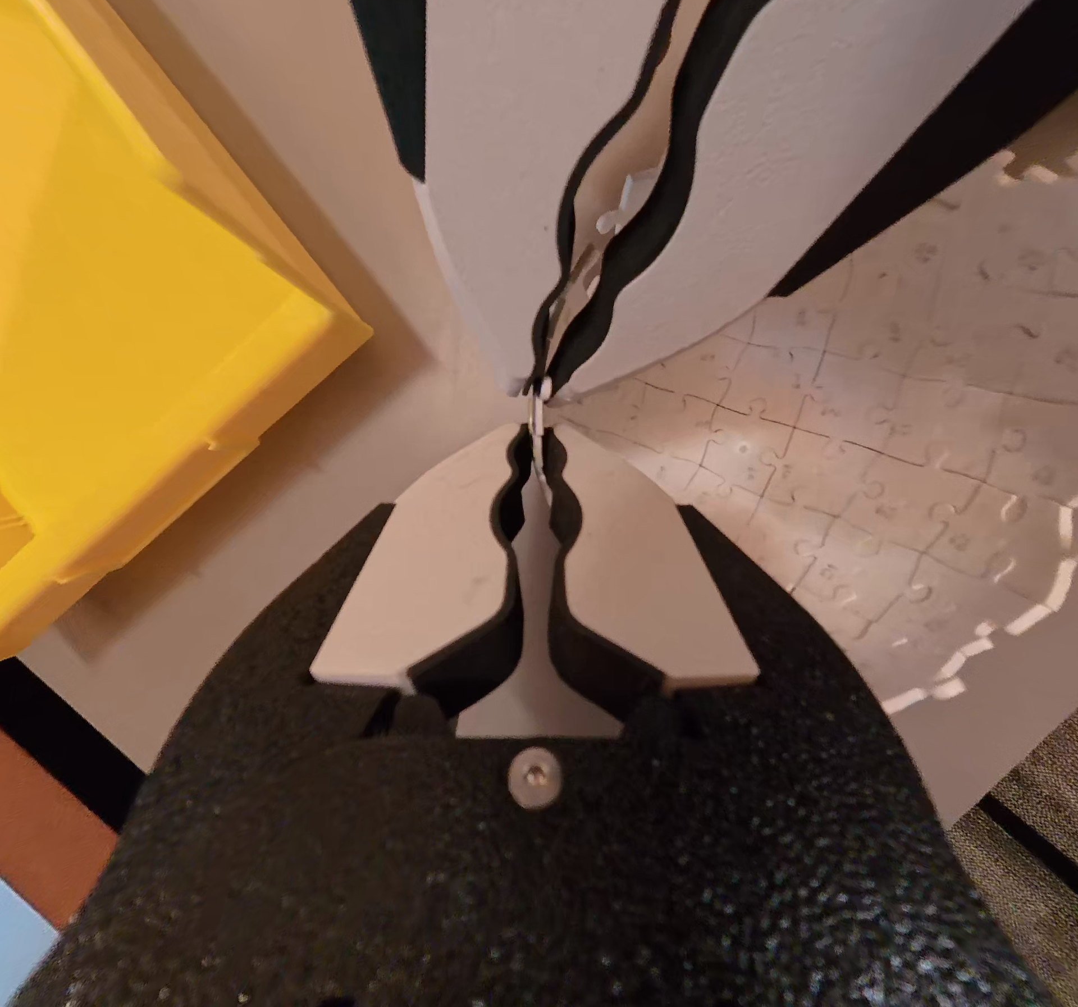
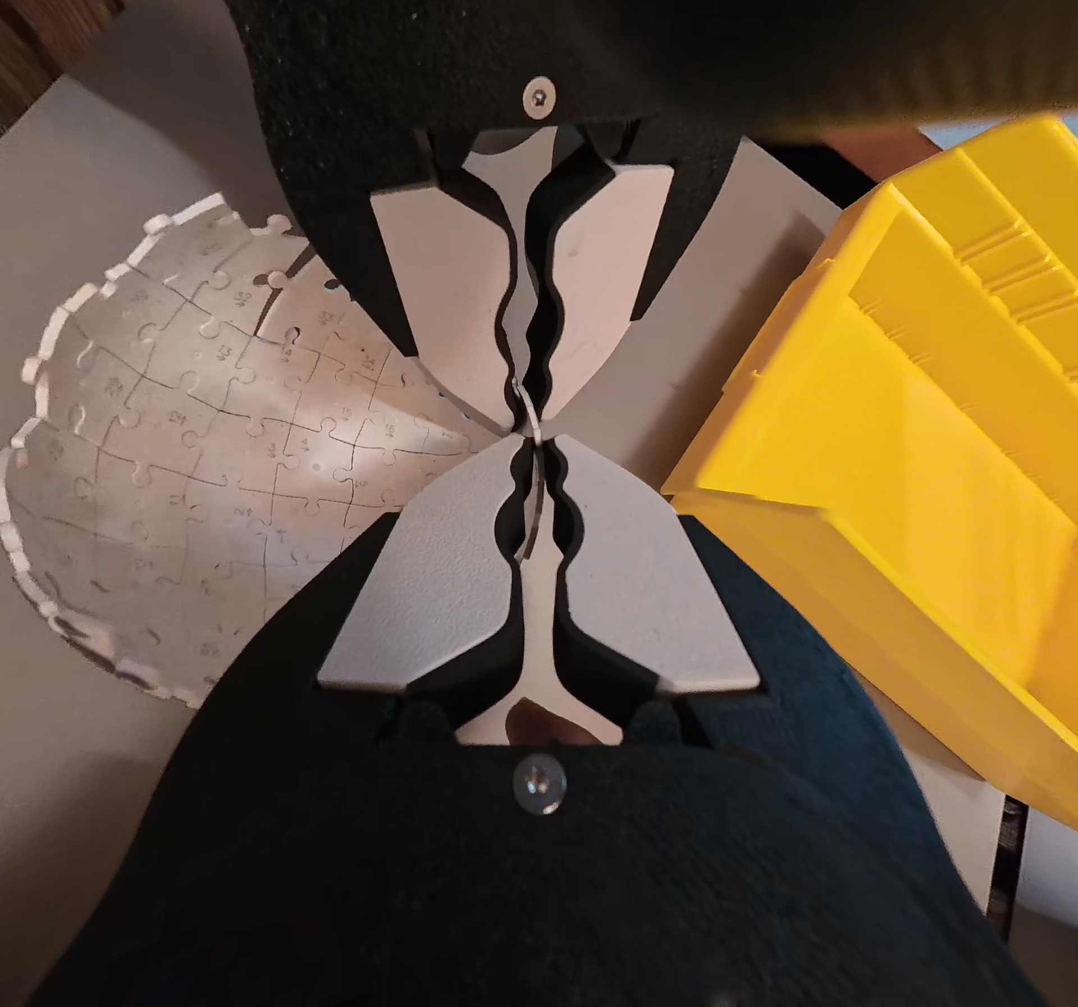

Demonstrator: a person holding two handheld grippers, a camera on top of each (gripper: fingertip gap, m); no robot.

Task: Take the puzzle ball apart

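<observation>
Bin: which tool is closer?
Right, probably. The bin has a corner just beside the right tool; it lies left of the left tool across a wider gap. Both tools grip one piece.

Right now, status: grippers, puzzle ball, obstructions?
Left gripper and right gripper tip to tip, both shut on one thin curved white puzzle piece. Pale half-shell of puzzle ball on table. Yellow plastic bin alongside, apart.

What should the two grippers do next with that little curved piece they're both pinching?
Probably pull gently apart. The left gripper and right gripper meet tip to tip, both shut on the same thin puzzle piece, held above the table beside the half shell. It may be two joined pieces. The yellow bin waits nearby.
</observation>
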